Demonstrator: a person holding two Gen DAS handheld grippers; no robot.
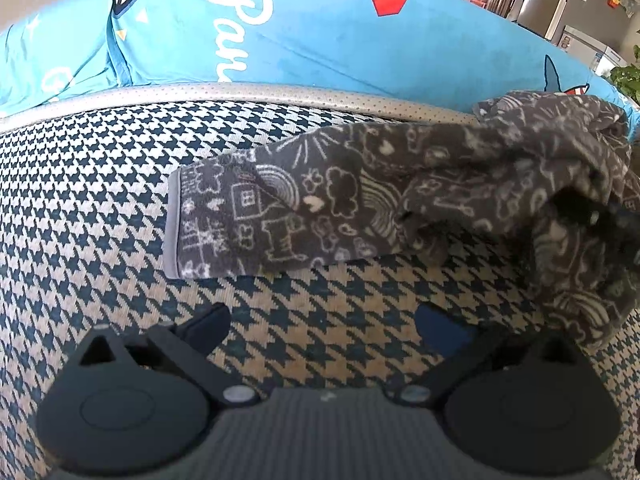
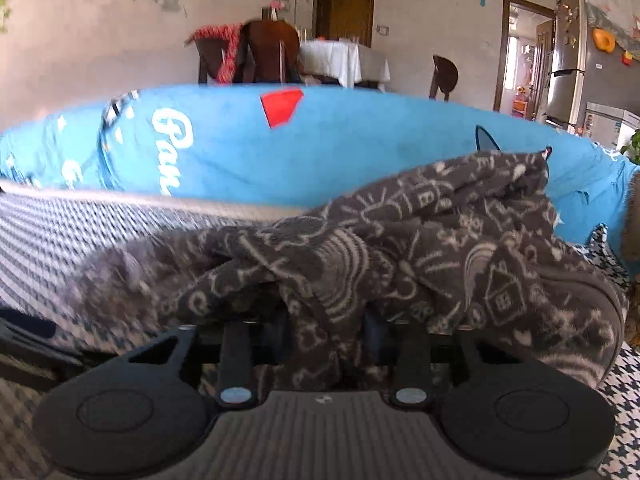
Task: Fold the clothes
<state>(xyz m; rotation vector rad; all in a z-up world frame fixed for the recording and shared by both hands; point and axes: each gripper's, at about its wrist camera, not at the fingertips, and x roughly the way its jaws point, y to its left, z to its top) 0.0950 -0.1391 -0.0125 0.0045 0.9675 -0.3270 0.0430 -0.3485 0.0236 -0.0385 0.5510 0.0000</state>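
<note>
**Bunched grip risks a crooked fold**

The main risk is that the right gripper (image 2: 324, 336) has several layers of the garment (image 1: 304, 208) at once. The cloth is heaped and twisted over its jaws, so pulling from here would likely drag the whole wad rather than one edge and leave the fold lopsided. A thin bite in the fleecy fabric could also slip free. The left gripper (image 1: 324, 320) holds nothing, so no second point steadies the cloth if it slides on the cushion (image 1: 80, 208).

The right jaws stand narrowly apart with a hanging fold of garment pinched between them. The left jaws are spread wide over bare cushion, the cuffed end lying just beyond them and apart from both fingers. The garment stretches from mid-cushion towards the right edge, bunched near the back edge against the blue cover (image 1: 320, 40).
</note>
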